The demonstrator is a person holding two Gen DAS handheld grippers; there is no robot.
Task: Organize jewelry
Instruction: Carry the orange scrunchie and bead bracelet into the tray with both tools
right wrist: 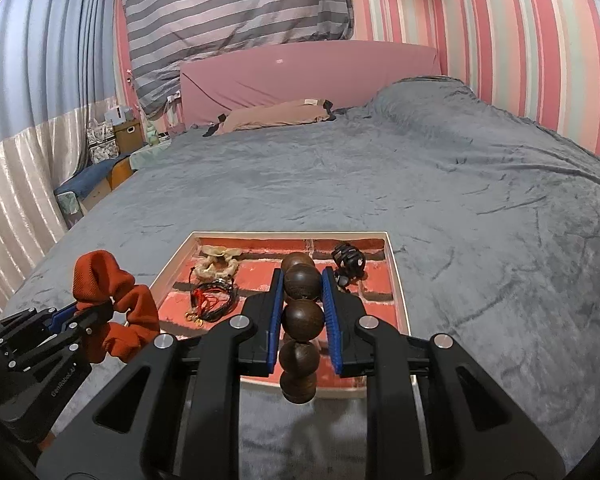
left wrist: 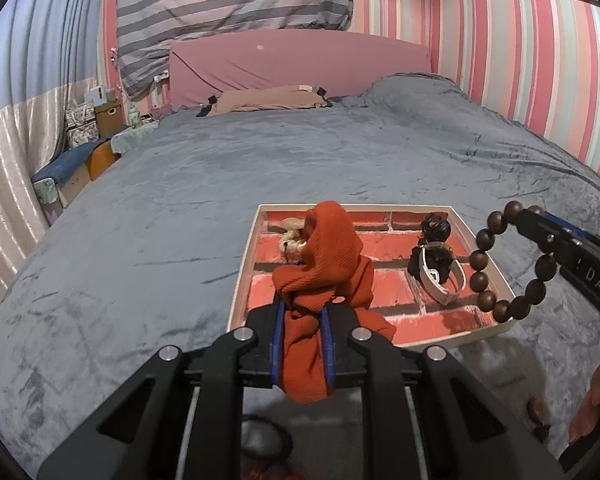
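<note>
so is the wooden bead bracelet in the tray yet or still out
Still out. The wooden bead bracelet hangs clamped in the right gripper, lifted over the brick-patterned tray, not resting on its floor.

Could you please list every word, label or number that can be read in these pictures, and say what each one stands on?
"DAS": white letters on the black body of the right gripper, cut off at the picture's edge.
"GenRobot.AI": small raised lettering on the side of the left gripper, only just legible.
The small mark on the white band in the tray is too small to read.

Ribbed matt cloth scrunchie [left wrist: 328, 264], glossy, seemingly wooden bead bracelet [right wrist: 302, 316], plush velvety bedspread [left wrist: 180, 208].
</note>
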